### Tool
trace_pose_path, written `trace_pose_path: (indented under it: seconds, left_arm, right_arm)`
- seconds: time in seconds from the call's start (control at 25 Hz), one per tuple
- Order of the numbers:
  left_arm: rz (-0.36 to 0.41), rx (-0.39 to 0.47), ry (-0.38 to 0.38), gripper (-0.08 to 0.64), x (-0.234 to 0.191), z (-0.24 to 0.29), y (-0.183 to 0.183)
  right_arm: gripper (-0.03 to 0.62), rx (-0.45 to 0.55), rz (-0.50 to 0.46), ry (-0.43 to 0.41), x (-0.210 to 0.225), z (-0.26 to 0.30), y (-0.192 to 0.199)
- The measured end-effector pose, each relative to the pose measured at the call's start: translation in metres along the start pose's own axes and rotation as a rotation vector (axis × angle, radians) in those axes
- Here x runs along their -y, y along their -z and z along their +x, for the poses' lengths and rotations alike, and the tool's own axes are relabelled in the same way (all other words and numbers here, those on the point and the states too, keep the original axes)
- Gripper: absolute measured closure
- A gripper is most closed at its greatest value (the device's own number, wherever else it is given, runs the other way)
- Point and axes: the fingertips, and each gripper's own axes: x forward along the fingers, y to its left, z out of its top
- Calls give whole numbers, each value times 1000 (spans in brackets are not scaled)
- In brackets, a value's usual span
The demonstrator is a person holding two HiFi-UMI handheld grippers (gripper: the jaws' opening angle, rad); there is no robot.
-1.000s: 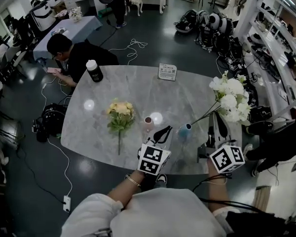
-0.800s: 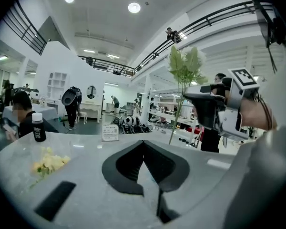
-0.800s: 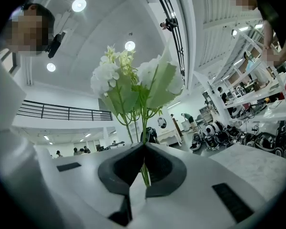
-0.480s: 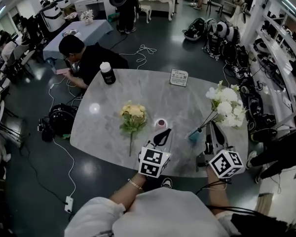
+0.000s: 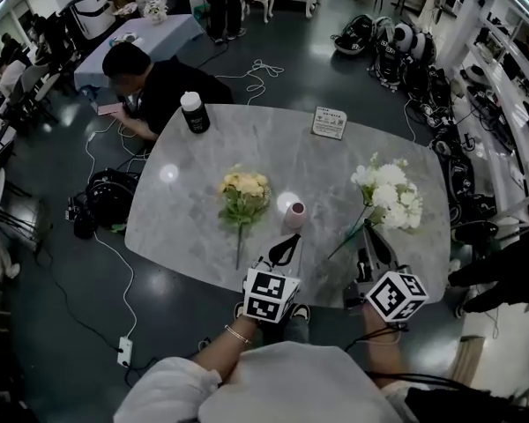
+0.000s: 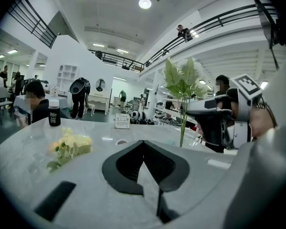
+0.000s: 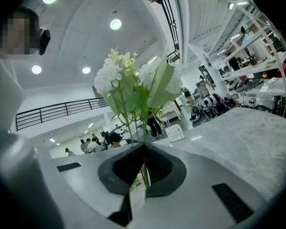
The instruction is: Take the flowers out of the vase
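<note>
A bunch of white flowers (image 5: 387, 192) hangs over the right side of the grey marble table (image 5: 203, 227). My right gripper (image 5: 368, 231) is shut on its green stems (image 7: 144, 168), and the blooms (image 7: 115, 75) rise above the jaws. A bunch of yellow flowers (image 5: 244, 192) lies flat on the table, also seen low left in the left gripper view (image 6: 70, 146). A small pink vase (image 5: 294, 213) stands between the two bunches. My left gripper (image 5: 286, 241) is just in front of the vase, shut (image 6: 143, 142) with nothing in it.
A black bottle with a white cap (image 5: 194, 113) and a small sign card (image 5: 330, 122) stand at the table's far edge. A person in black (image 5: 154, 86) sits at the far left corner. Bags (image 5: 101, 205) and cables lie on the floor around the table.
My right gripper has carried the white flowers lower and leftward over the table. My left gripper has shifted left toward the pink vase. The yellow bunch and the vase have stayed put.
</note>
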Motion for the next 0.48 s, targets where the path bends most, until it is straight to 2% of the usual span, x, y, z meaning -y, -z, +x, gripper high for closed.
trace_pose_path:
  seconds: [0.48]
  left_arm:
    - [-78,-84,-38,551,-16,3,47]
  right_arm:
    - [583,-194,55,23,14,27,71]
